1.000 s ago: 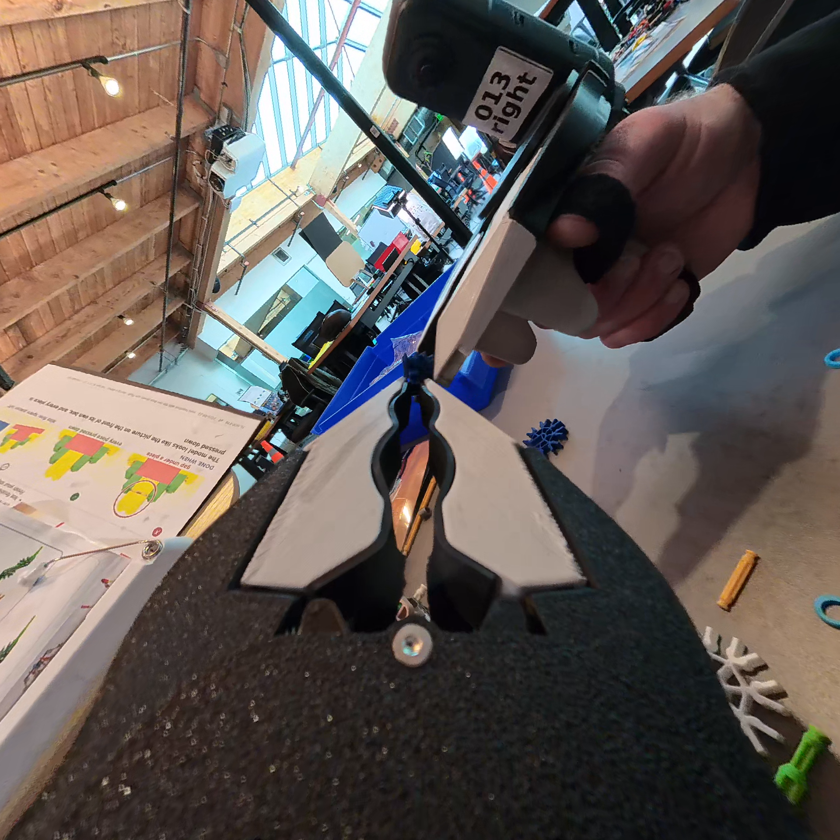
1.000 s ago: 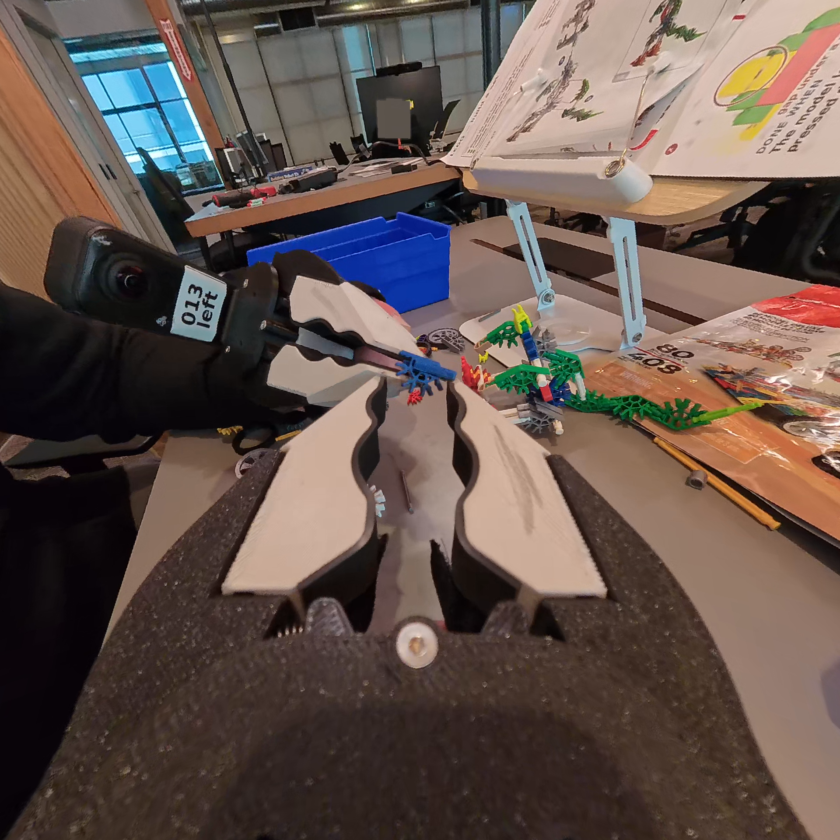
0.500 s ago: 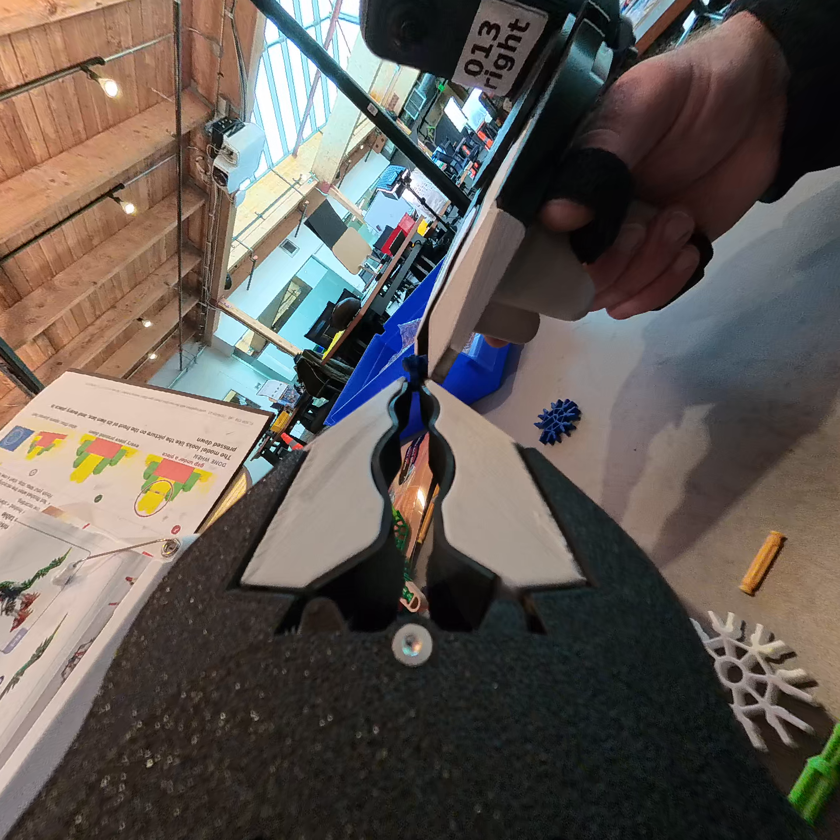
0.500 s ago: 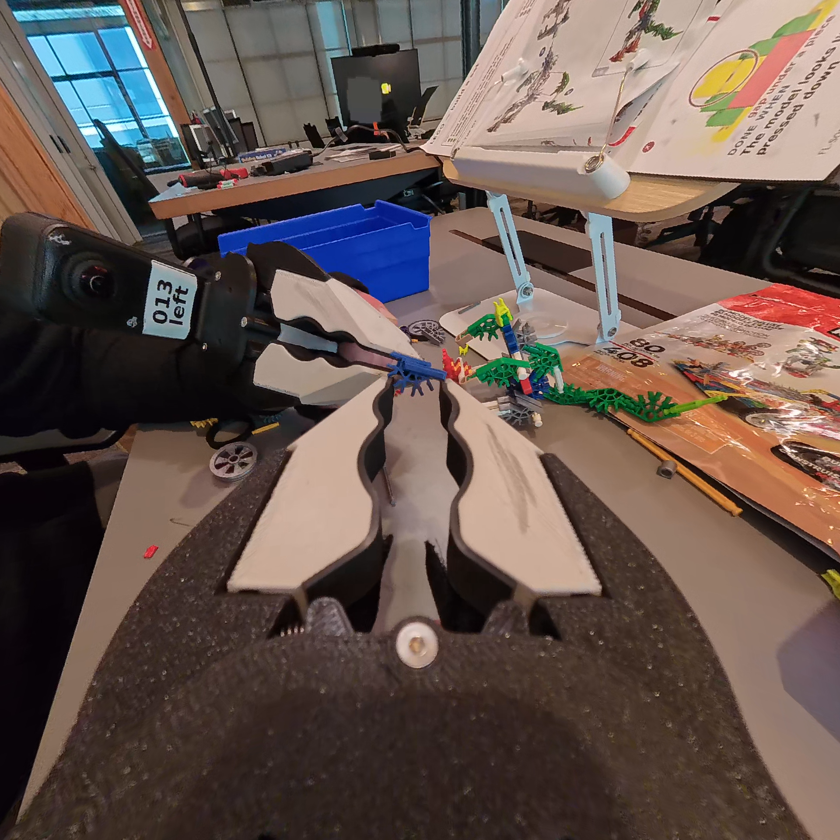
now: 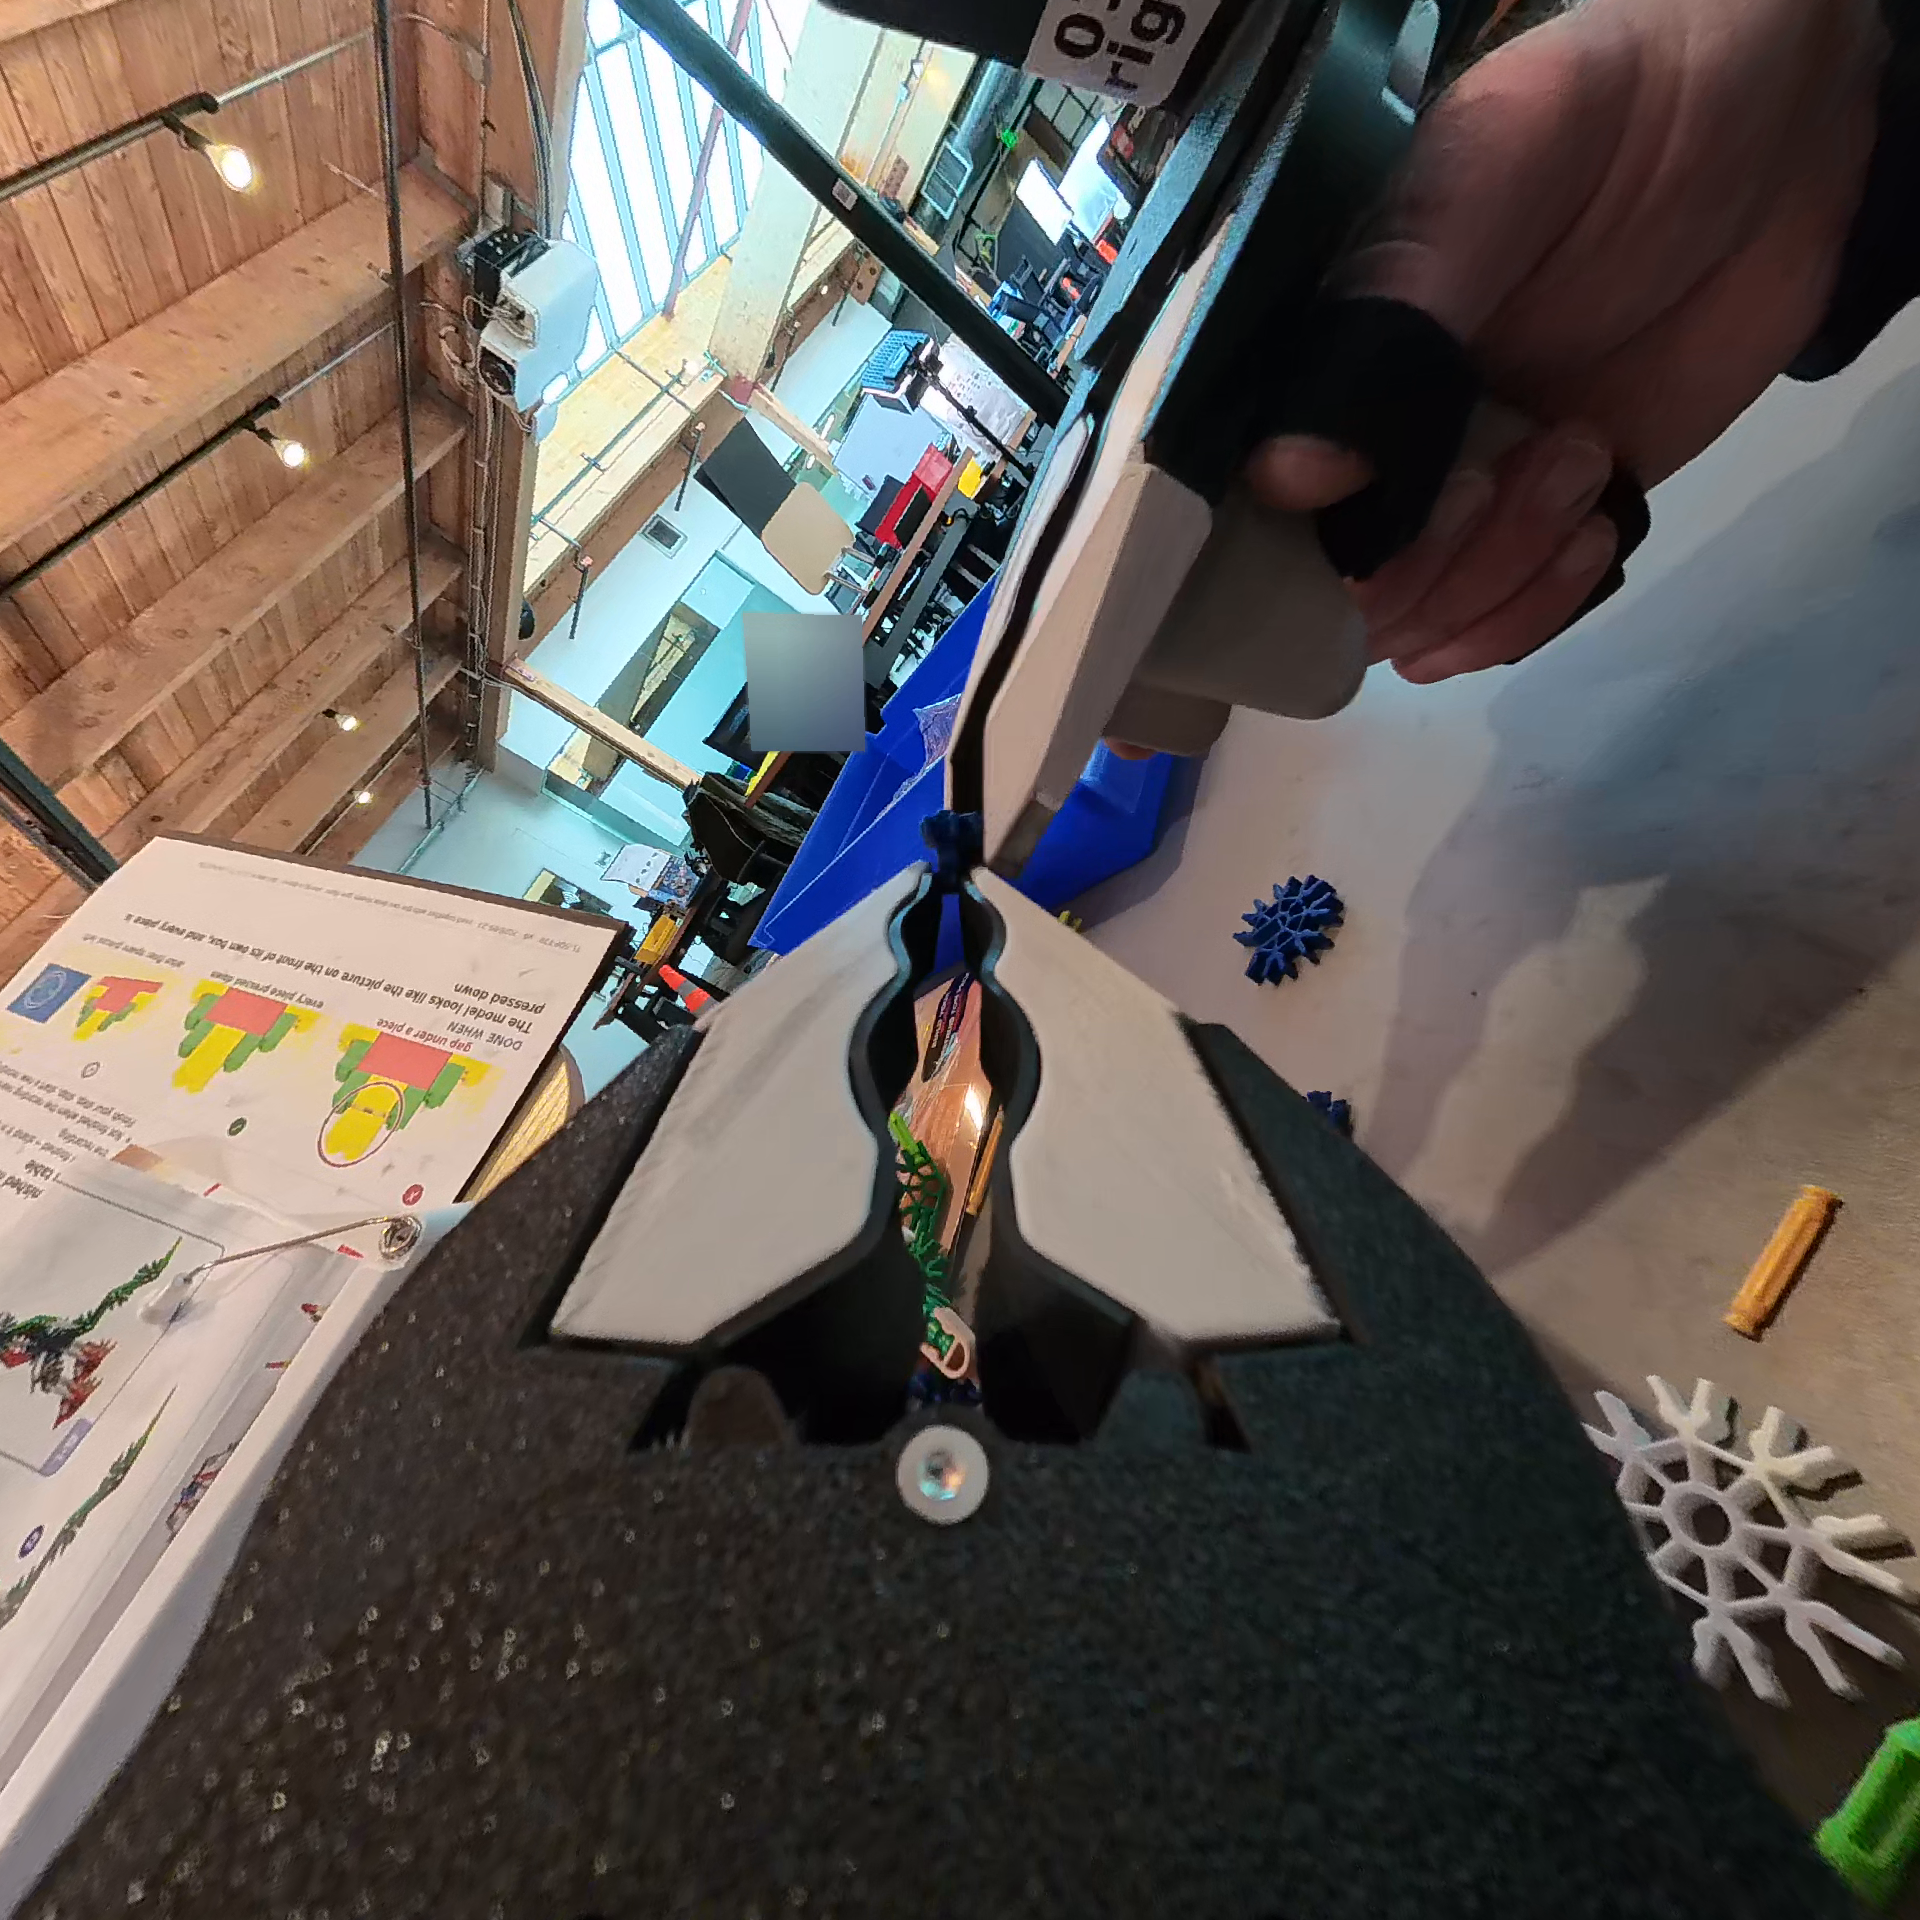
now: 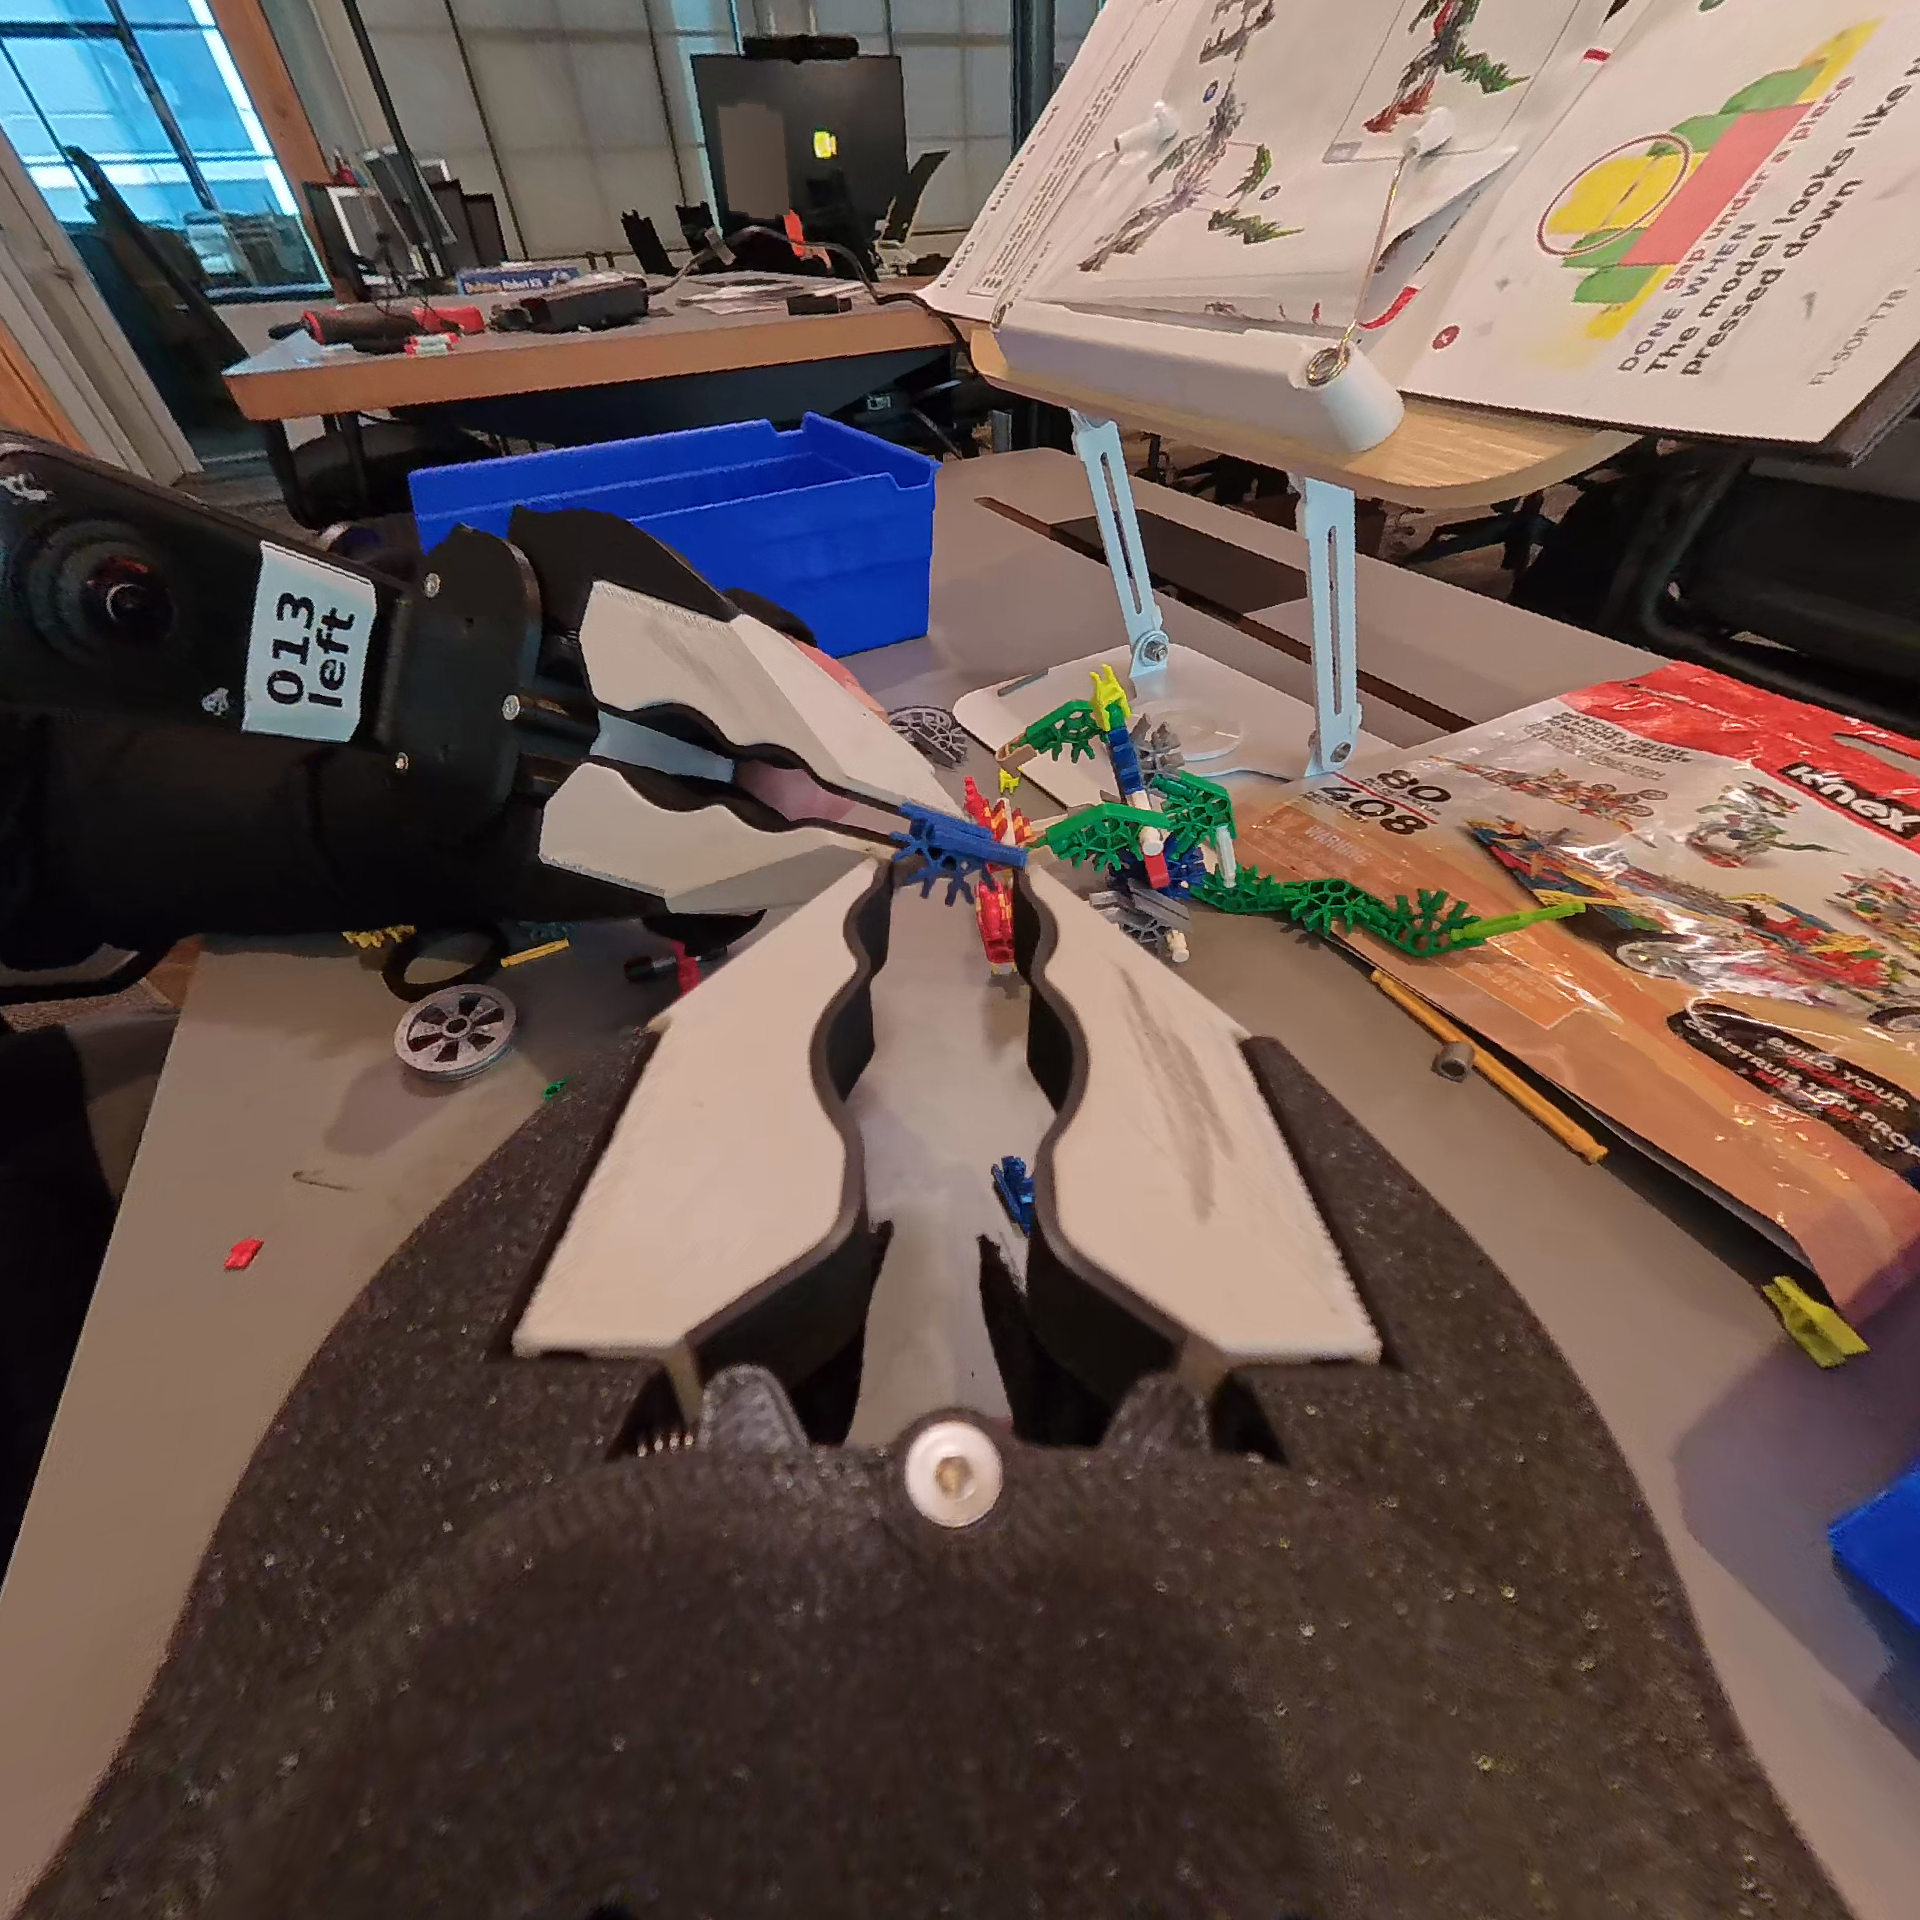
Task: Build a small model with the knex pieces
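My left gripper [image 5: 948, 885] is shut on a small blue connector piece [image 5: 950, 831] that sticks out past its tips. In the right wrist view the left gripper [image 6: 896, 826] comes in from the left and holds this blue piece [image 6: 951, 844] level above the table. My right gripper [image 6: 956, 873] is open, its two tips on either side of the blue piece; I cannot tell if they touch it. In the left wrist view the right gripper [image 5: 1003, 831] comes down from above, held by a hand, its tip at the blue piece.
A green and multicolour model [image 6: 1132, 831] stands just behind, by a printed bag [image 6: 1610, 935]. A blue bin [image 6: 727, 520] and an instruction stand [image 6: 1340, 405] are farther back. Loose parts: grey wheel [image 6: 455, 1029], blue connector [image 5: 1288, 928], white connector [image 5: 1745, 1538], tan rod [image 5: 1782, 1276]. Less than 4 cm separates the two grippers' tips.
The two grippers have come closer together. The blue piece in the left gripper now lies between the right gripper's tips, and the right jaws have narrowed a little.
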The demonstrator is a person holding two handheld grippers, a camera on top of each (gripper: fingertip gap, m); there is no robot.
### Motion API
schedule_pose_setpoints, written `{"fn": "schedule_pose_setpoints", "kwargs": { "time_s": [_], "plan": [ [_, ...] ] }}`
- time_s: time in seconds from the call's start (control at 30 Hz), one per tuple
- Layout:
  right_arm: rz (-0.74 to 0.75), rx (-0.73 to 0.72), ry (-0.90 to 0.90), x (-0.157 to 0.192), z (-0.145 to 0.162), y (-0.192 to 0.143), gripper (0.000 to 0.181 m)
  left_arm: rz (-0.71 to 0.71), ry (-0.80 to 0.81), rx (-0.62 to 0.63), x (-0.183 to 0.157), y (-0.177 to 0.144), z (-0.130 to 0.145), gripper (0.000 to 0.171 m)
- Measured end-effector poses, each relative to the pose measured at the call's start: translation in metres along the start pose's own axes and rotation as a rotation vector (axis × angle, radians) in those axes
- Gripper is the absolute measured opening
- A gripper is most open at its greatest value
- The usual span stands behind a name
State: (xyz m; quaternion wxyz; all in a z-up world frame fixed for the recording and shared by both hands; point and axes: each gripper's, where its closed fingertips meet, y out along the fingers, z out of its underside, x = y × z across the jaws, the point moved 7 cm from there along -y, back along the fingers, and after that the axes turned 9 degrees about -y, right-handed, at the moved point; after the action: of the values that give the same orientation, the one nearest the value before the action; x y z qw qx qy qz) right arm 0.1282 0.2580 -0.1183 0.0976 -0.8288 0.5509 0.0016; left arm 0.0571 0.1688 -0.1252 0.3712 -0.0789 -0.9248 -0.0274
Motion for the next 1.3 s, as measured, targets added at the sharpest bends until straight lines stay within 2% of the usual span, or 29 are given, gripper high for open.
{"fn": "schedule_pose_setpoints", "kwargs": {
  "time_s": [0.97, 1.03, 1.3],
  "plan": [
    [0.017, 0.006, -0.017, -0.0004, 0.0011, 0.0006, 0.016, -0.009, 0.015, 0.014, 0.0005, 0.0015, 0.0016, 0.000],
    [0.003, 0.004, -0.002, -0.0001, 0.0010, 0.0007, 0.023, -0.011, 0.028, 0.016, 0.0006, 0.0012, 0.0011, 0.000],
    [-0.008, -0.015, 0.012, -0.0001, 0.0004, 0.0006, 0.027, -0.035, 0.140, 0.039, -0.0016, 0.0007, -0.0001, 0.000]
  ]
}}
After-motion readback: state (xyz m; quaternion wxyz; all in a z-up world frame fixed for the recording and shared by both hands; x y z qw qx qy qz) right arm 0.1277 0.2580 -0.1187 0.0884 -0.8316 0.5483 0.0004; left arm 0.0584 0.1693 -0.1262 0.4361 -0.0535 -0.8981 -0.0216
